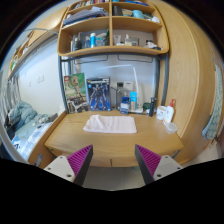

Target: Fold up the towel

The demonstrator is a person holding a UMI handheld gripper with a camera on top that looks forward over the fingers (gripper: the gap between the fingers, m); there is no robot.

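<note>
**While the towel waits untouched, the risks are in my approach**

Since the desk (75, 140) is the biggest thing ahead, I start there: a pale wooden top with shelves (110, 30) stacked above it and a bed (22, 122) off to one side. Its back edge is crowded with bottles (128, 100) and small items, and more clutter stands at the far end near a red-capped bottle (172, 104).

On the desk lies the towel (110, 124), white, spread fairly flat but slightly rumpled, well beyond my fingers and just in front of the row of bottles. Nothing looks folded yet, so I judge the task is at its very start.

My gripper (109, 160) hangs in front of the desk's near edge with its fingers spread wide, nothing between the purple pads (80, 158).

What could go wrong, as I see it:

- Reaching for the far edge of the towel could sweep my fingers into the bottles behind it and knock them over.
- Pinching too shallowly at a corner might catch only a wrinkle, so the cloth slips free mid-fold.
- Pressing down hard could jam a fingertip against the wood.
- Dragging rather than lifting could bunch the towel and leave a crooked fold.
</note>
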